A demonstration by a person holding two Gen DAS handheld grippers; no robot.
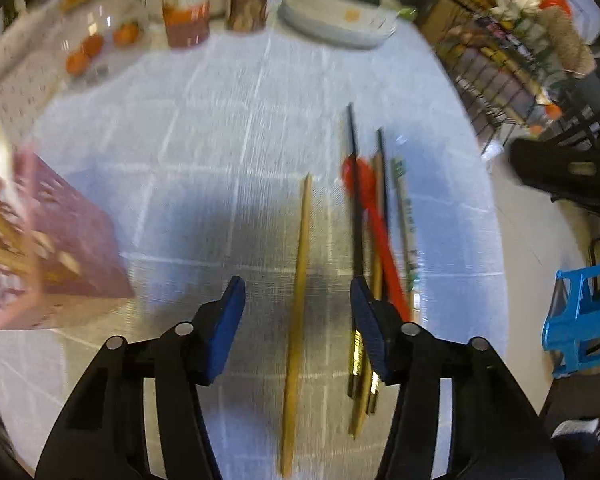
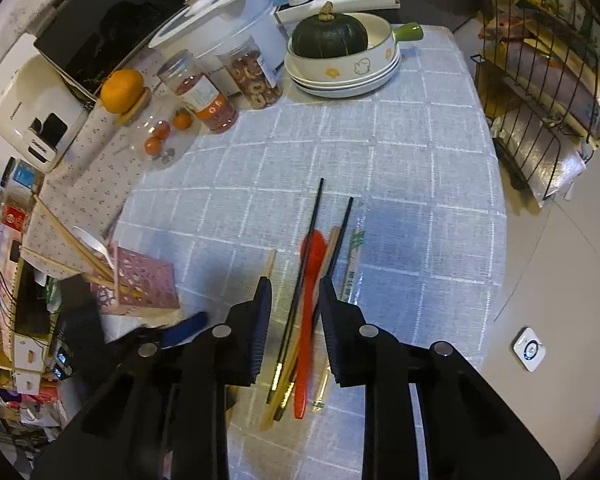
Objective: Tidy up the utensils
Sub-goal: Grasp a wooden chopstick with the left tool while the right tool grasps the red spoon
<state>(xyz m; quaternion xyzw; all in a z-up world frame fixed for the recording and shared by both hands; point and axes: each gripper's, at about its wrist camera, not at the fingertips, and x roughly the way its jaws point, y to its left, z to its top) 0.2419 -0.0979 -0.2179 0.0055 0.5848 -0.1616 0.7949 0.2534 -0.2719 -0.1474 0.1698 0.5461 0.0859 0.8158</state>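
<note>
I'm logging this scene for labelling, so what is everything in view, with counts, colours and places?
holder: one, pink, table's left edge, with chopsticks and a white spoon in it
loose chopstick: one, wooden, alone on the cloth
black chopsticks: two, gold ends, in the pile
red spoon: one, in the pile
wrapped chopsticks: one white-green sleeve, right of the pile
squash: one, dark green, in a white pan at the back
jars: three, clear, back left
oranges: one large, three small, back left
tablecloth: one, grey checked
left gripper: open, straddling the loose chopstick
right gripper: open, over the pile
</note>
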